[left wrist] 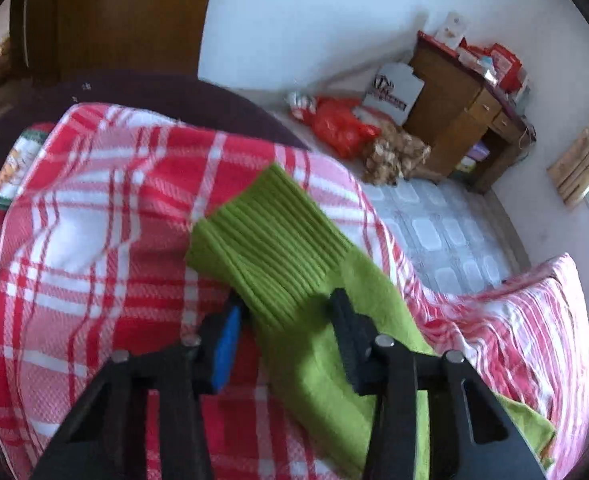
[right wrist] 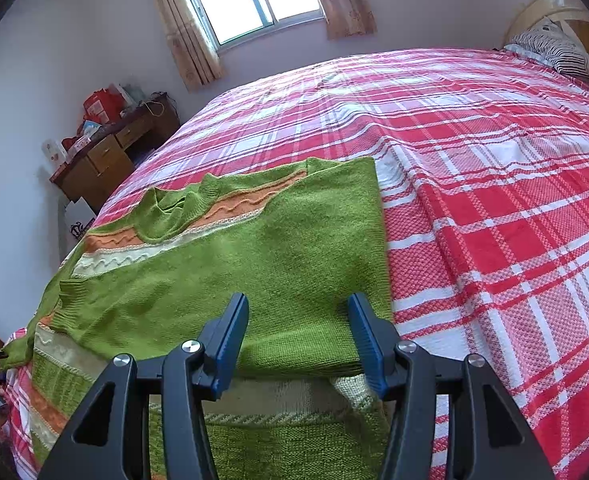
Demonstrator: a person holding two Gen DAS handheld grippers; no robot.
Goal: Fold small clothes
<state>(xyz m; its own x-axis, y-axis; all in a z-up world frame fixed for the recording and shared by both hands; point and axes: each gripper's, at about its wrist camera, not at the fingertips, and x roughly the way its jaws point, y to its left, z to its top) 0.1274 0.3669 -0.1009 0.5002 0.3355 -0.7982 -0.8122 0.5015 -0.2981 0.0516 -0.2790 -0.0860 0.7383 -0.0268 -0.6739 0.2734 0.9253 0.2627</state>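
- Plaid bedspread [right wrist: 494, 200]: broad, soft, slightly rumpled, sloping off at the near edge toward the tiled floor [left wrist: 434, 232]. Risk: cloth dragged across it may pull up ridges and spoil a flat fold.
- Green sweater [right wrist: 254, 248]: spread near the bed's corner, one side already folded over the striped front, collar pointing away toward the window side. Risk: bulky knit likely to spring back or skew if released unevenly; part near the edge could slide off.
- Sleeve [left wrist: 278, 240]: ribbed cuff lying on the bedspread, angled away from the body. Risk: stretchy rib may slip free mid-carry, or land twisted across the body.
- Right gripper [right wrist: 298, 300]: jaws spread, poised over the folded edge, nothing pinched. Risk: fold left unanchored, so a pull on the sleeve could shift the whole garment.
- Left gripper [left wrist: 287, 300]: jaws partly apart, straddling the sleeve just below the cuff; blurred, so cannot tell whether the pads bite. Risk: catching the bedspread together with the knit and lifting both.
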